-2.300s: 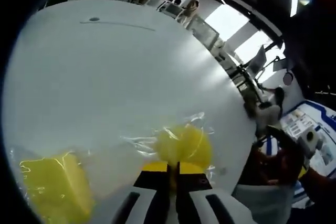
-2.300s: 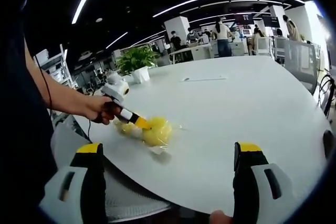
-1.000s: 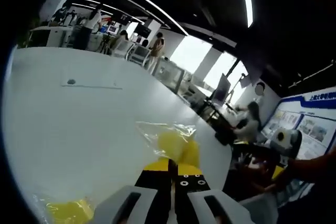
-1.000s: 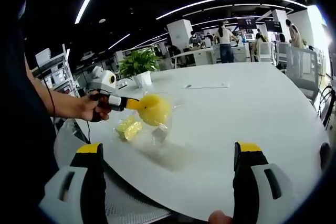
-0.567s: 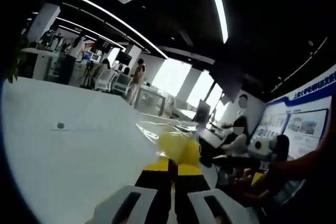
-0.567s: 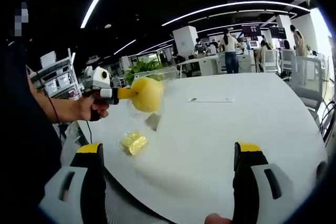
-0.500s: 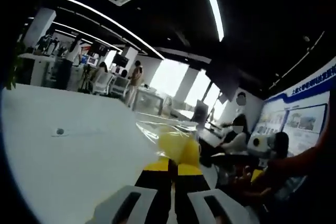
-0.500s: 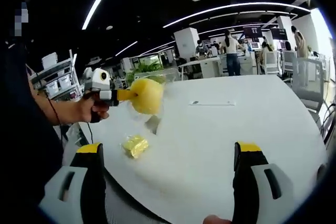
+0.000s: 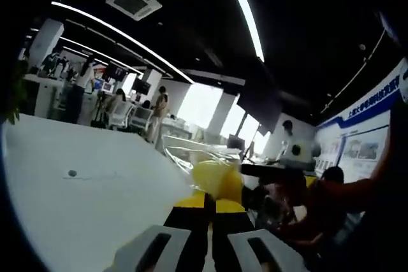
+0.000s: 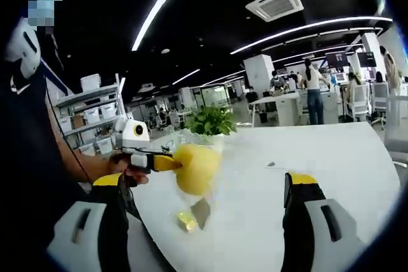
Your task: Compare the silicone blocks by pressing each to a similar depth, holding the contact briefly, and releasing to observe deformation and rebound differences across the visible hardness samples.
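My left gripper (image 9: 210,199) has its jaws squeezed tight on the yellow block in its clear bag (image 10: 196,169), up in the air, middle of frame. My right gripper (image 10: 207,211) gapes wide, holding nothing. I should lower it softly onto the white table (image 10: 331,157) before pressing.

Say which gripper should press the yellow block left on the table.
Right. The right gripper is open and free, facing the yellow block on the table. The left gripper is shut on the bagged yellow sample, held aloft.

A rounded yellow silicone block in clear plastic wrap (image 10: 196,168) hangs lifted above the white worktop (image 10: 331,157) — a smaller wrapped yellow silicone block (image 10: 187,220) lies beneath it.
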### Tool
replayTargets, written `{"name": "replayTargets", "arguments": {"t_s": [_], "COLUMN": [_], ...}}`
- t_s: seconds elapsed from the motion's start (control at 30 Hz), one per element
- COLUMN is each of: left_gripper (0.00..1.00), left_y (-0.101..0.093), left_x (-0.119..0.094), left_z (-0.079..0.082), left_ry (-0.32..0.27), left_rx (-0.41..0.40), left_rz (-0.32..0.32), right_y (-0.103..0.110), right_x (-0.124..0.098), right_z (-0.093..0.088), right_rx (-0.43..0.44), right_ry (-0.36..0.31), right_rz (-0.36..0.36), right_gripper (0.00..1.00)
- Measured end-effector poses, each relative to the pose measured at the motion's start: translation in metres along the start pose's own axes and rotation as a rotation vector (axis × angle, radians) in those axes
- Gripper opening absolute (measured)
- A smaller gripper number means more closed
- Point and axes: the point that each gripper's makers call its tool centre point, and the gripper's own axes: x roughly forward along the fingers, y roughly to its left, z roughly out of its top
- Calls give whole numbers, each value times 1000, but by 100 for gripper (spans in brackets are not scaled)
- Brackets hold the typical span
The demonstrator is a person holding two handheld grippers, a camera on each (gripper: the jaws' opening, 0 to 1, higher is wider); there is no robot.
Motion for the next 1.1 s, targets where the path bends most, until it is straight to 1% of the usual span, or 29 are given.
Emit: {"name": "replayTargets", "arguments": {"t_s": [0.1, 0.13, 0.17, 0.2, 0.23, 0.33, 0.37, 0.4, 0.5, 0.6, 0.8, 0.83, 0.9, 0.97, 1.0, 1.1], "left_gripper": [0, 0, 0, 0, 0, 0, 0, 0, 0, 0, 0, 0, 0, 0, 0, 0], "left_y": [-7, -9, -10, -12, -12, -14, -16, -16, -19, -21, -23, -23, -23, -25, -25, -26], "left_x": [-3, -3, -5, -6, -6, -9, -12, -13, -16, -18, -22, -23, -23, -24, -23, -24], "left_z": [1, 2, 3, 5, 5, 8, 8, 9, 8, 6, 5, 5, 5, 4, 4, 2], "left_ry": [1, -1, -4, -7, -9, -12, -13, -14, -12, -5, 1, 0, 3, 6, 5, 6], "left_rx": [6, 9, 9, 10, 9, 13, 10, 12, 19, 17, 23, 25, 23, 16, 17, 13], "left_rz": [-4, -5, -7, -7, -7, -6, -7, -8, -4, -4, -2, 0, -2, -4, -6, -3], "right_y": [5, 4, 5, 10, 11, 15, 18, 20, 22, 24, 30, 28, 30, 32, 31, 36], "right_x": [17, 19, 23, 25, 27, 34, 37, 38, 44, 50, 57, 57, 57, 56, 56, 55], "right_z": [3, 3, 0, -5, -7, -10, -13, -16, -21, -22, -24, -23, -24, -24, -25, -25], "right_rx": [-8, -9, -21, -17, -8, -11, 4, 9, 18, 33, 64, 68, 80, 79, 78, 63], "right_ry": [1, 2, 14, 40, 49, 51, 67, 78, 89, 82, 77, 71, 71, 74, 79, 81], "right_rz": [33, 35, 46, 74, 82, 98, 108, 121, 136, 152, 189, 182, 192, 211, 205, 214], "right_gripper": [96, 96, 90, 81, 77, 73, 71, 66, 56, 47, 31, 31, 28, 24, 21, 18]}}
